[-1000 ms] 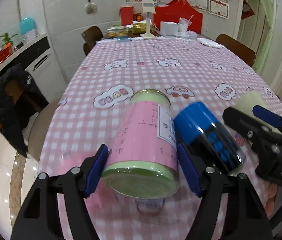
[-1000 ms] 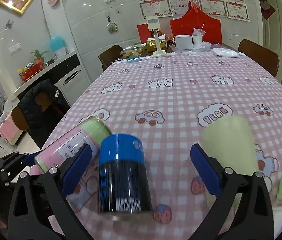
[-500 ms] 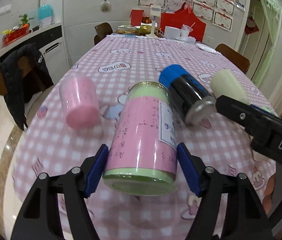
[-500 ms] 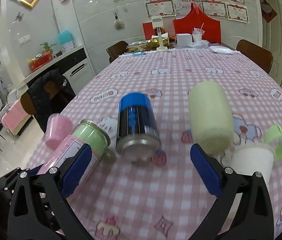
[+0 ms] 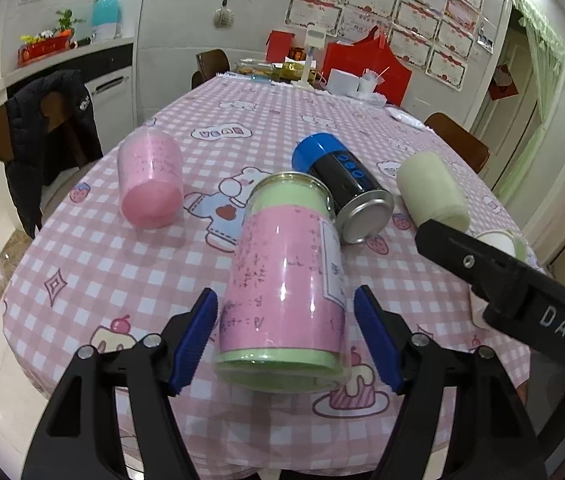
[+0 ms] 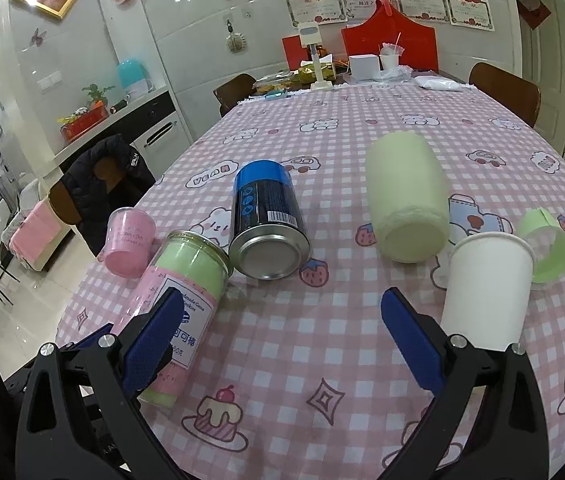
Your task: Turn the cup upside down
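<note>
A white paper cup (image 6: 486, 288) stands upright near the table's front right, just right of my right gripper (image 6: 282, 332), which is open with nothing between its fingers. In the left wrist view this cup (image 5: 498, 240) peeks out behind the right gripper's black finger. A pink cup (image 5: 150, 180) and a cream cup (image 5: 430, 190) lie on their sides, bottoms towards me. A pink-and-green jar (image 5: 286, 280) lies between the blue pads of my left gripper (image 5: 286, 336), with a slim gap on each side.
A blue-capped black can (image 6: 268, 216) lies on its side mid-table, touching the jar's far end. A green ring-like cup (image 6: 546, 248) lies right of the paper cup. Boxes and red bags crowd the far end. Chairs stand around the table; one on the left holds a black jacket (image 5: 46, 136).
Both grippers have drawn back towards the table's front edge. The jar came back from beside the can's cap, and gaps now show between it and the left pads.
</note>
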The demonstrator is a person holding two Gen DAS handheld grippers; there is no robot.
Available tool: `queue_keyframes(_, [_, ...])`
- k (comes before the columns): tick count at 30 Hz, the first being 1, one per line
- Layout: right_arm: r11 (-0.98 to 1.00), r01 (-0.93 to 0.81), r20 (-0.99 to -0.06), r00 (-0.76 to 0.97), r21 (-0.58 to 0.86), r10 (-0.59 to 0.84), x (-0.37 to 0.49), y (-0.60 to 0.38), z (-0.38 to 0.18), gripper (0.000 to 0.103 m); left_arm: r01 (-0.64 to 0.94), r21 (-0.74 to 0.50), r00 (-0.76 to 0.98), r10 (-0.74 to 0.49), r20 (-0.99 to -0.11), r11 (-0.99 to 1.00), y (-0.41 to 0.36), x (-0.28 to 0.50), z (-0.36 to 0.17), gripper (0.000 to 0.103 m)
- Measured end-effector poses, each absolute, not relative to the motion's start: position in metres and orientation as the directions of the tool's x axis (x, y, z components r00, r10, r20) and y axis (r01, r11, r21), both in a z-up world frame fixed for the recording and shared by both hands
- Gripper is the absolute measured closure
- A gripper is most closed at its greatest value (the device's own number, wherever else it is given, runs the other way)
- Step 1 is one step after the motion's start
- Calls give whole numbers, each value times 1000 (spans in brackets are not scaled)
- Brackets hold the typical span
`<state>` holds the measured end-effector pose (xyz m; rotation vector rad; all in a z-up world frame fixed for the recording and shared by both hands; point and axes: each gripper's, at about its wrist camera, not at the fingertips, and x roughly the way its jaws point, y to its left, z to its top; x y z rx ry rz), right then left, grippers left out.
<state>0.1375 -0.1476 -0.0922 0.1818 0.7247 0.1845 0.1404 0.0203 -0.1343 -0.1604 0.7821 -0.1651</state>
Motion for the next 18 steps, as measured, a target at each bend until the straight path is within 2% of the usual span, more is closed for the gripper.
queue_keyframes(8, [963, -120, -628, 737, 241, 249, 139, -143, -84, 8, 93, -235, 721, -228, -654, 967, 42, 135, -121, 33])
queue_keyframes(14, [930, -154, -658, 668, 334, 347, 156, -126, -89, 8, 44, -243, 756, -191, -626, 969, 77, 141, -107, 31])
queue_keyframes(18, [921, -155, -679, 634, 357, 370, 165, -109, -94, 8, 11, -210, 749, -147, -646, 978, 96, 154, -109, 31])
